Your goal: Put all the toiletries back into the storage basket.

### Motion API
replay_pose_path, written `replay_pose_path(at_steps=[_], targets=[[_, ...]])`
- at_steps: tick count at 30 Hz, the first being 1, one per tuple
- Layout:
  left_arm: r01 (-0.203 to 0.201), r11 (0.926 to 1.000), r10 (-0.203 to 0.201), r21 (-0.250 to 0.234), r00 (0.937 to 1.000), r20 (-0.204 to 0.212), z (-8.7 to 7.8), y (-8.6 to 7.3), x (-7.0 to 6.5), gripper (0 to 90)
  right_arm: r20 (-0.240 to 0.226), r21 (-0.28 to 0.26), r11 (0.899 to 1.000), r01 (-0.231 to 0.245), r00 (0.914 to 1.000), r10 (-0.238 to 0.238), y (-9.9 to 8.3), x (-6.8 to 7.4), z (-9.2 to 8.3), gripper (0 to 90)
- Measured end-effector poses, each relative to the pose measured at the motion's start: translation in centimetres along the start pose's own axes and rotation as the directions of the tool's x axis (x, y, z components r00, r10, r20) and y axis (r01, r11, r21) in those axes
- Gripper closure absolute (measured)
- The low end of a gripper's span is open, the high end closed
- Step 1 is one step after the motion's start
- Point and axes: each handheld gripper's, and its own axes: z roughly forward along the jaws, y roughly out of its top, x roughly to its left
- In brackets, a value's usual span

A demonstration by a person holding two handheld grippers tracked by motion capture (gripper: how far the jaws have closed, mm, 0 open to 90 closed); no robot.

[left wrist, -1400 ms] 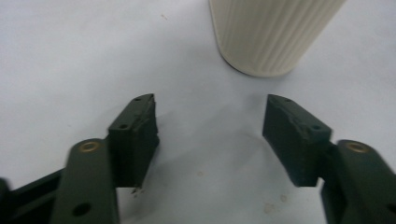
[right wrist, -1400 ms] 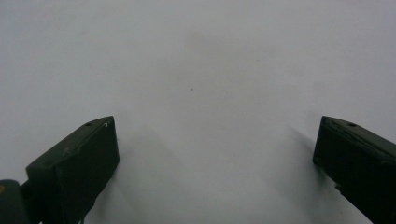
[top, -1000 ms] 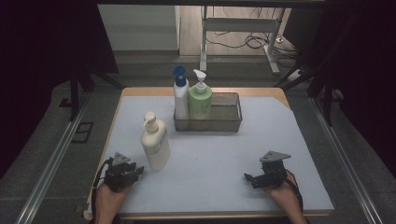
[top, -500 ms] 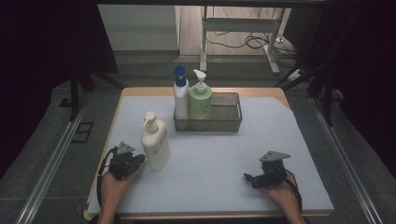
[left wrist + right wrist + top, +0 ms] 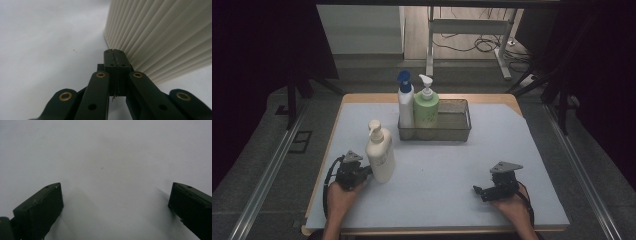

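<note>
Pressing jaws together, left gripper (image 5: pixel 115 53) beside cream bottle (image 5: pixel 379 152); right gripper (image 5: pixel 482 191) spread wide over bare mat (image 5: pixel 437 170).

Three pump bottles: one cream (image 5: pixel 379 155), one blue-capped (image 5: pixel 405 105), one green (image 5: pixel 426 108). One mesh basket (image 5: pixel 452 131). Two claws: left (image 5: pixel 364 171), right (image 5: pixel 477 190).

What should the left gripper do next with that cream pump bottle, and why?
Probably open first. The left gripper has its jaws pressed shut, with its tip right beside the ribbed wall of the cream pump bottle, so it cannot grasp it yet. The mesh basket already holds two bottles, with free space on its right.
</note>
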Motion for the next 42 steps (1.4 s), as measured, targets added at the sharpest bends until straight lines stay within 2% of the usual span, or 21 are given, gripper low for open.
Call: replay_pose_path(at_steps=[9,15,36,42], targets=[[-0.019,0.9996,0.019,0.02,0.9998,0.004,0.7,0.2,-1.2,89.3,0.005,-0.001,1.0,-0.002,1.0,0.002,0.0,0.1,0.0,0.0],[-0.032,0.9992,0.032,0.025,0.9993,0.022,1.0,0.3,-2.1,89.3,0.007,0.0,1.0,-0.003,1.0,0.003,0.0,0.1,0.0,0.0],[-0.1,0.9936,0.096,0.054,0.9929,0.071,2.9,1.0,-5.1,88.5,0.002,-0.004,1.0,-0.007,1.0,0.007,0.0,0.0,0.0,0.0],[-0.108,0.993,0.103,0.049,0.9909,0.086,3.2,1.2,-5.4,86.8,0.003,-0.004,1.0,-0.008,1.0,0.008,0.0,0.0,0.0,0.0]])
